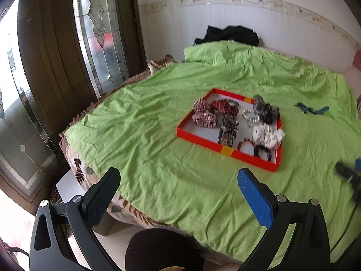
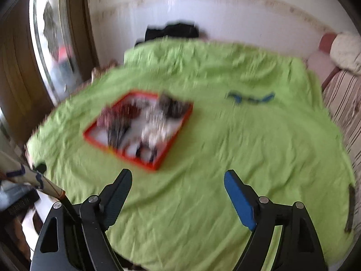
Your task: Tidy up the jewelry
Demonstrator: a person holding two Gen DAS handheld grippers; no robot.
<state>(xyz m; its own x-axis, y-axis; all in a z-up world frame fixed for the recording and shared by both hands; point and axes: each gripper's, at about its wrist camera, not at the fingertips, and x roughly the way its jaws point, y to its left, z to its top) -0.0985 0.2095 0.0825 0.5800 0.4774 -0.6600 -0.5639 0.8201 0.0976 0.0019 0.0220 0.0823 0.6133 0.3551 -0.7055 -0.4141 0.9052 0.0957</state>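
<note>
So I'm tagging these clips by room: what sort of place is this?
Most likely a bedroom in a home: a bed under a green sheet, a patterned-glass door beside it, and a red tray of hair ties and bracelets lying on the sheet.

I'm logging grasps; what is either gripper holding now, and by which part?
Nothing: the left gripper and the right gripper both have open, empty jaws.
</note>
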